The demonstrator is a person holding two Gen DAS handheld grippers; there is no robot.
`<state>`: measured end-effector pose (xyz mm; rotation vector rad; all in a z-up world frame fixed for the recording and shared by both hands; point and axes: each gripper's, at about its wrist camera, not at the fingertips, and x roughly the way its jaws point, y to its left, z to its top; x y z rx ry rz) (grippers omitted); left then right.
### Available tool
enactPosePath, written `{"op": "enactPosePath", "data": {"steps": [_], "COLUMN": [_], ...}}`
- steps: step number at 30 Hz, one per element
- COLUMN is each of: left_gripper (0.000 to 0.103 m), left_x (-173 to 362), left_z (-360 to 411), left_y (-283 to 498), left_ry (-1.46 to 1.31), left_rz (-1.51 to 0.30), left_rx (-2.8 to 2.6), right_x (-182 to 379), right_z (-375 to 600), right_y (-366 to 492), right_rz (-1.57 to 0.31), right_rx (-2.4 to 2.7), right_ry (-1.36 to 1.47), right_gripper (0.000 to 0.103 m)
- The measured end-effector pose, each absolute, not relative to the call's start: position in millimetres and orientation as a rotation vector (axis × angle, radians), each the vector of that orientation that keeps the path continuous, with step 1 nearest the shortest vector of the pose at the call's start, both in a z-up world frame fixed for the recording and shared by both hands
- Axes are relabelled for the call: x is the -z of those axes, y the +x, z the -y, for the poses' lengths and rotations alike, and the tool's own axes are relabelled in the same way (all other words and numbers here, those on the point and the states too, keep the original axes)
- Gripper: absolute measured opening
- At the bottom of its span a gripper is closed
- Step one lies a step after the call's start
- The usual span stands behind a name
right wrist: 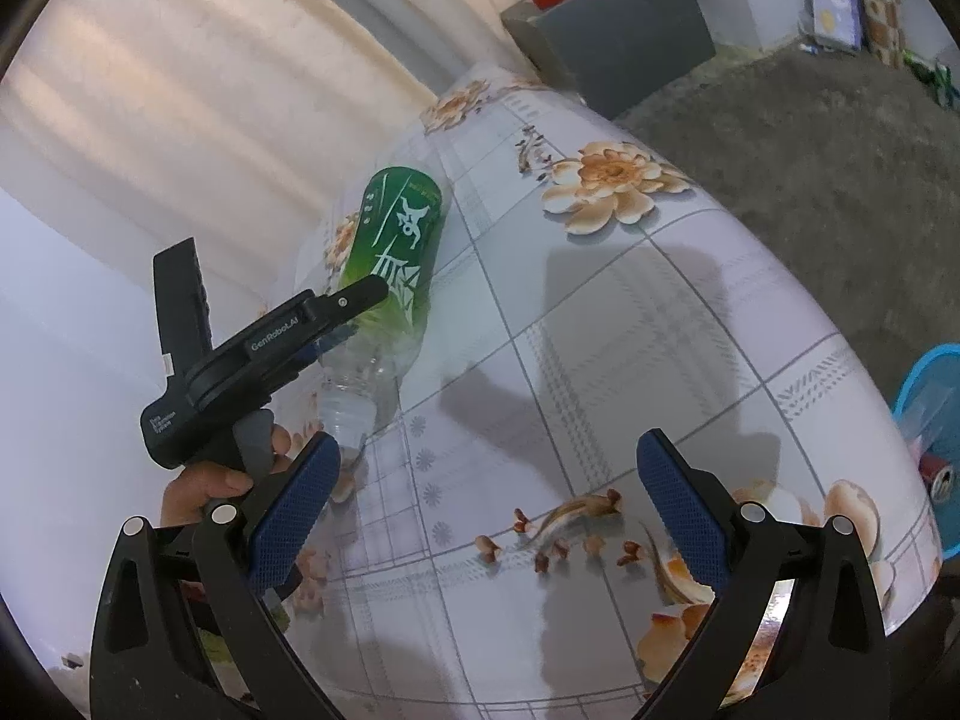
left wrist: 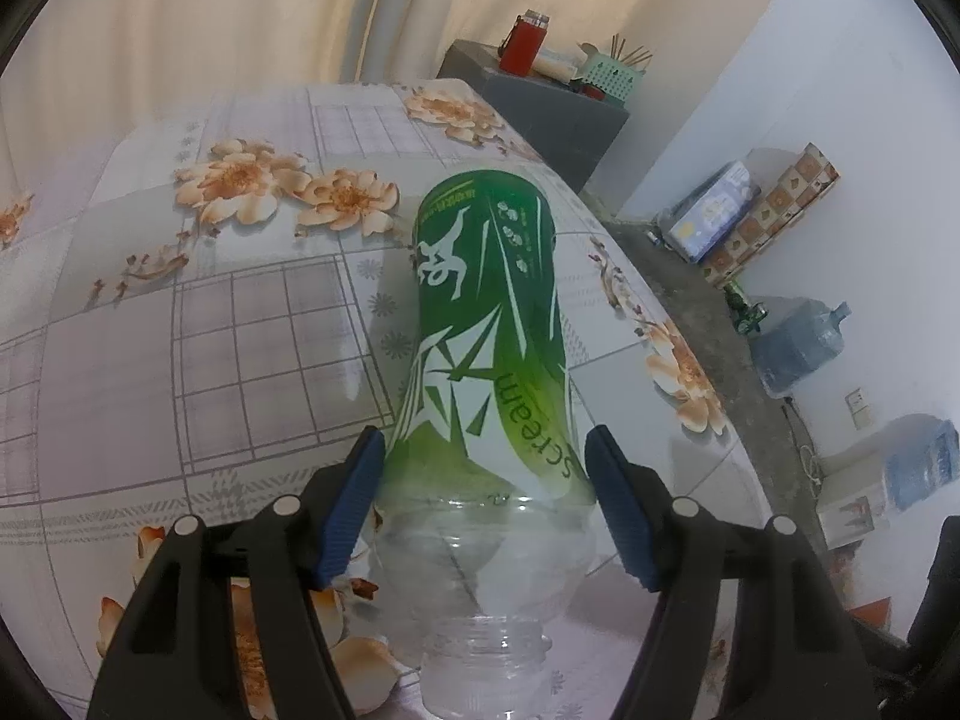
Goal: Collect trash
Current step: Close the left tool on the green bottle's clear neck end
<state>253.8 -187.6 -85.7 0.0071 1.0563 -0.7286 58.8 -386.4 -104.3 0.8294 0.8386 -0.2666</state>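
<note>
An empty clear plastic bottle with a green label lies on the floral table, uncapped neck toward the camera. My left gripper straddles its shoulder, blue pads touching or almost touching both sides. In the right wrist view the bottle lies at the table's far left with the left gripper over it. My right gripper is open and empty above the table, to the right of the bottle.
The table has a floral plastic cover. A blue bin with a red can stands at its right edge. A grey cabinet with a red flask stands behind. Water jugs and boxes line the wall.
</note>
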Motion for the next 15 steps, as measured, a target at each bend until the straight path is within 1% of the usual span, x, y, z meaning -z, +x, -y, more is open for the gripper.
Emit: {"op": "enactPosePath", "data": {"steps": [5,15], "left_gripper": [0.067,0.068], "left_x": [84.2,81.9], "left_z": [176.9,114.6], "left_y": [241.2,174.1], "left_ry": [0.022,0.018], "left_rz": [-1.052,-1.112], "left_rx": [0.726,0.708], "right_x": [110.4,123.9], "right_z": [393.7,391.7], "right_y": [48.5,35.3], "right_rz": [-0.835,-0.830], "right_rx": [0.271,0.247], "right_ry": [0.858,0.885], "right_gripper": [0.095,0.095]}}
